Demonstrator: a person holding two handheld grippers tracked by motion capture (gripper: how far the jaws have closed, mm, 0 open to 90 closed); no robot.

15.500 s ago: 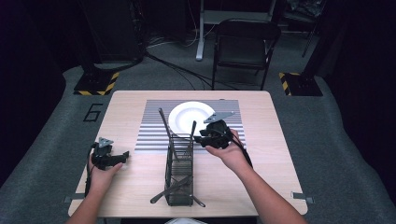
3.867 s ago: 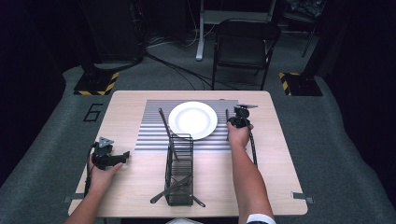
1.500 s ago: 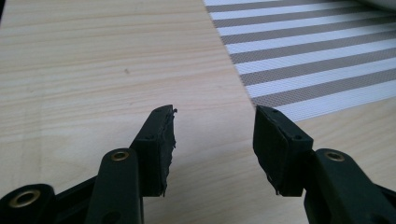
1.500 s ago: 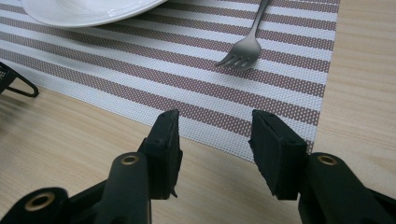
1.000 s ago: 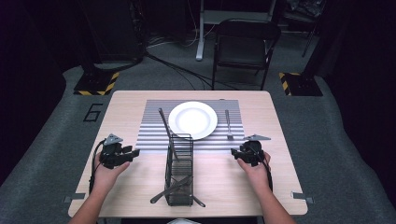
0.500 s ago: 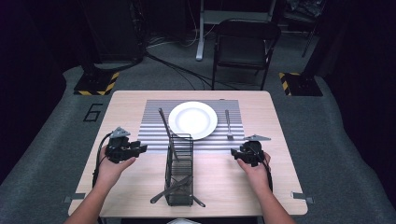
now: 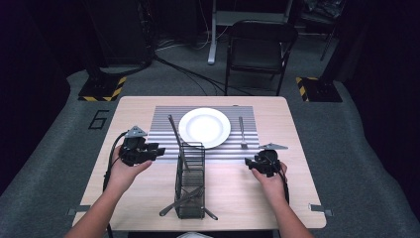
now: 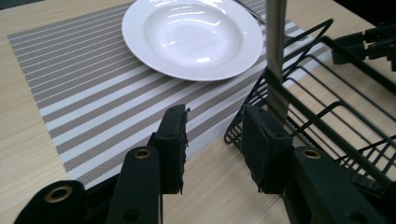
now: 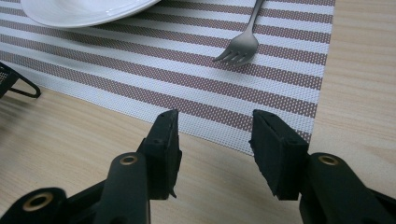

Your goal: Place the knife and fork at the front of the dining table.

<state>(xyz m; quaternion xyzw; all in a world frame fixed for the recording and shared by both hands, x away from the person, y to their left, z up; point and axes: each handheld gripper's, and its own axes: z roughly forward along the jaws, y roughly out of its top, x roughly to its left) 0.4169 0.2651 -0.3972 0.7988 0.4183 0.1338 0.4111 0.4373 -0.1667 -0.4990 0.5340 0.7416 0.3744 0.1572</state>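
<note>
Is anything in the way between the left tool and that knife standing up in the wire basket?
Nothing visible blocks it. The left tool has open jaws with only bare table between them, and the knife leans out over the wire basket rim just beyond its right jaw, its upper handle free.

In your right gripper view the fork [image 9: 243, 44] loses its handle past the top edge, and the plate [image 9: 84, 11] shows you just a rim. Your left gripper view cuts off the upright utensil [image 8: 275, 51] at the top; its lower end hides inside the wire caddy [image 8: 327, 116].
</note>
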